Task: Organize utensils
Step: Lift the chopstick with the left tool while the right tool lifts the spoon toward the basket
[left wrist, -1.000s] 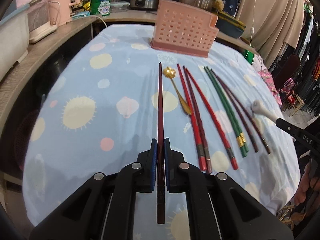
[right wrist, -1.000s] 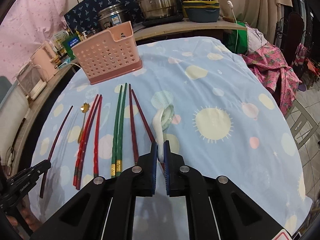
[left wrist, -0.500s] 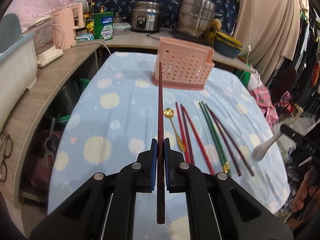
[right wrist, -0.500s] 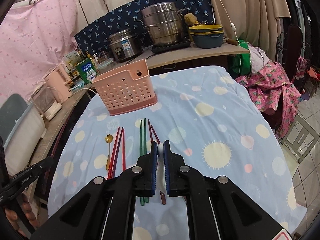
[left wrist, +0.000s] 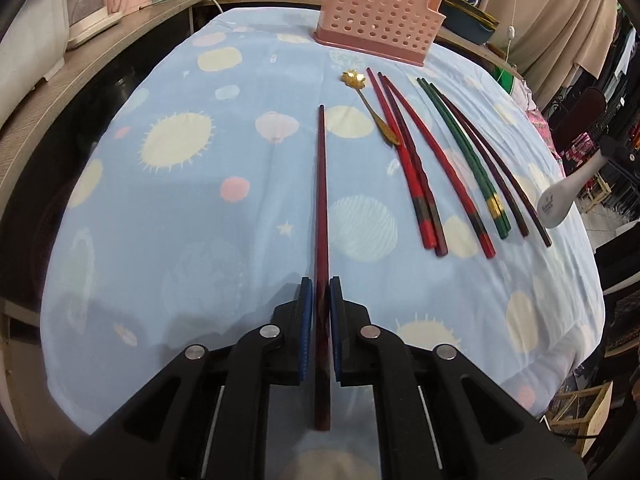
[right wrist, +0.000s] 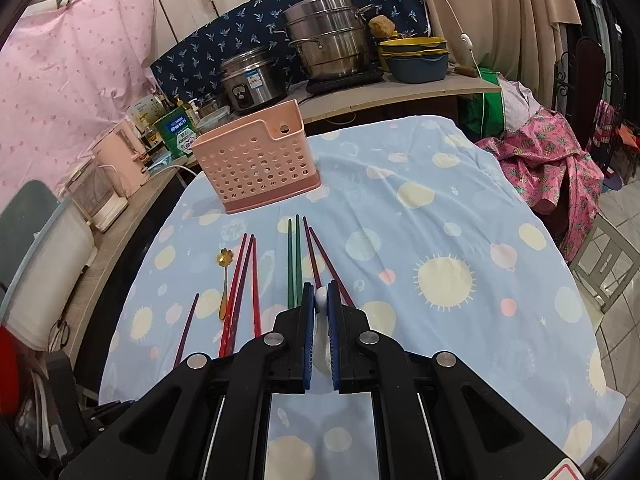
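Observation:
A dark red chopstick (left wrist: 321, 184) runs forward from between the jaws of my left gripper (left wrist: 320, 292), with its tip low over the blue cloth. The jaws are opening, and a thin gap shows beside the stick. My right gripper (right wrist: 321, 292) is shut on the handle of a white spoon (left wrist: 560, 204), held above the table's right side. A gold spoon (left wrist: 372, 108), red chopsticks (left wrist: 404, 152), green chopsticks (left wrist: 464, 152) and dark chopsticks (left wrist: 492, 160) lie in a row. The pink perforated basket (right wrist: 256, 164) stands upright behind them.
The table (right wrist: 440, 208) has a blue dotted cloth and rounded edges. Behind it, a counter holds a steel steamer pot (right wrist: 332, 44), a rice cooker (right wrist: 250, 80) and a pink kettle (right wrist: 120, 160). A stool (right wrist: 608, 264) and pink fabric (right wrist: 548, 168) are off to the right.
The left gripper first raised the dark red chopstick toward the basket, then dropped it low over the cloth, and its jaws have parted slightly. The right gripper has lifted the white spoon off the table.

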Available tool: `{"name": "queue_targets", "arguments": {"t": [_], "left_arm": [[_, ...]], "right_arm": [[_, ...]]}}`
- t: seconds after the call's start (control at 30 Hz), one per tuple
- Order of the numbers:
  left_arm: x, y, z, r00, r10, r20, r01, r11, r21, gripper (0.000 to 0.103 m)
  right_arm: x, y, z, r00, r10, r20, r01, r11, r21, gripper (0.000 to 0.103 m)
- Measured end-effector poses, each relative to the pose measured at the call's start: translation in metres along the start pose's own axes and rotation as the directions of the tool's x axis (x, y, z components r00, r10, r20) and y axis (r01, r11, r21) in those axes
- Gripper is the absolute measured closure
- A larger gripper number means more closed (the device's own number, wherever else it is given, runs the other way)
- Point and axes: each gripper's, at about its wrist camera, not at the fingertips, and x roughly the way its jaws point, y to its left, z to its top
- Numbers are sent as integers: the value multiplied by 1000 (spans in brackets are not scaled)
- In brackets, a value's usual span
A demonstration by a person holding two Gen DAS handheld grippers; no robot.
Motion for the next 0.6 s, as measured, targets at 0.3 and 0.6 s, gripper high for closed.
{"name": "queue_targets", "arguments": {"t": [0.3, 0.6], "left_arm": [[-7, 4, -15, 1000, 4, -6, -4, 1000, -4, 81], [-9, 6, -22, 1000, -4, -14, 4, 1000, -15, 89]], "right_arm": [[-5, 5, -5, 1000, 10, -4, -10, 1000, -4, 97], [-9, 5, -8, 1000, 9, -3, -9, 1000, -5, 96]]}}
